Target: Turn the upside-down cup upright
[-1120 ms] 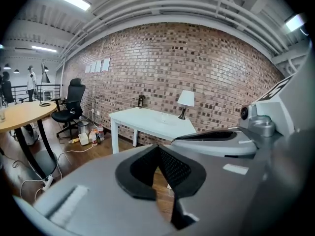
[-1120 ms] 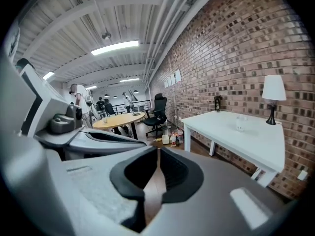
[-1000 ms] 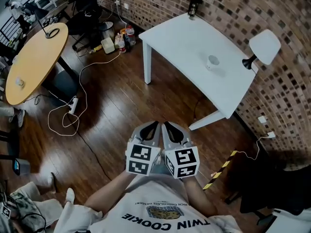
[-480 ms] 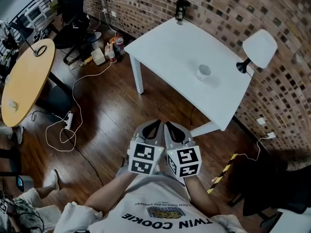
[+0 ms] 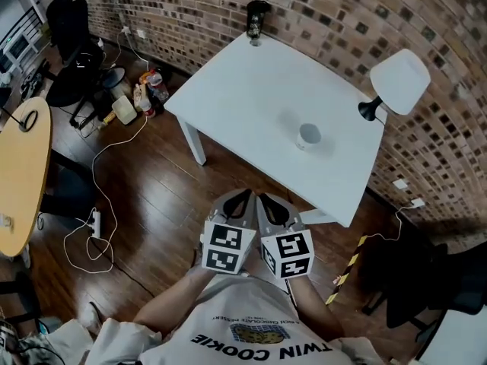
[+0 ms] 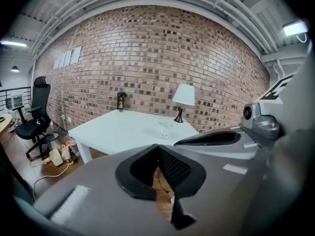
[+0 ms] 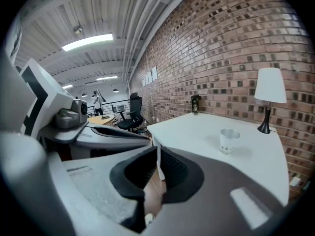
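Pointing at the small pale cup (image 5: 309,134) ahead on the white table (image 5: 243,90), left gripper (image 5: 237,201) and right gripper (image 5: 270,202) hover pressed together, empty, presumably readied for approach.

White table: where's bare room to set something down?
Most of the table is bare: the wide stretch from the cup to the dark object at the far corner, plus the left edge. Tightest spot: between cup and lamp at the right end.
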`<state>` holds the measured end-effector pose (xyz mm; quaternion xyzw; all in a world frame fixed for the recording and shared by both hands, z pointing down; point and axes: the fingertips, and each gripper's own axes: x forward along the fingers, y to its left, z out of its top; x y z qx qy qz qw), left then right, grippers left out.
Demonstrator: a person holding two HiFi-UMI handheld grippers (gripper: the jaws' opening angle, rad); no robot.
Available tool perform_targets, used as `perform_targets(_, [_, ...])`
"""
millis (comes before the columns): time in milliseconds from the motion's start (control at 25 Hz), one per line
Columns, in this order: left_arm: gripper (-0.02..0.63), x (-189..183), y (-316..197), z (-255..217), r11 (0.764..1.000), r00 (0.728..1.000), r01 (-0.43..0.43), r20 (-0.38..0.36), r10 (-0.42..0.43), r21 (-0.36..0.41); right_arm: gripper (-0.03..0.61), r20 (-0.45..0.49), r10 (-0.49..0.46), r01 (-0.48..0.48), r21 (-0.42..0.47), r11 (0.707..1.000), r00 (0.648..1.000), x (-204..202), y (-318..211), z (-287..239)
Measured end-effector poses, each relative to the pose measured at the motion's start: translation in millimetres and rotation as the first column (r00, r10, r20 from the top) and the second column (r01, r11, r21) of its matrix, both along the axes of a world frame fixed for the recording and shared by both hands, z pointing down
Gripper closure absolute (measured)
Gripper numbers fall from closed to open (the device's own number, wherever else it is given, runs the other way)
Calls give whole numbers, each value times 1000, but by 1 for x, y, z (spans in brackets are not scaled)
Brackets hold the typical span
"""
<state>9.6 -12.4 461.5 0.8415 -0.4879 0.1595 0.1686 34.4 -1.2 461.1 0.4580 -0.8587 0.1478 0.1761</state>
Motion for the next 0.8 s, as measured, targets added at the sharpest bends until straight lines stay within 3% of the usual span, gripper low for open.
perform_targets(400, [609, 11, -91, 4, 983, 981, -181, -76, 178, -33, 566, -99, 123, -125, -13, 992, 987, 8, -97, -1])
perform_targets(800, [609, 38, -134, 7, 948, 945, -316, -100, 312, -33, 520, -277, 200, -208, 3, 978, 940, 55, -151, 11])
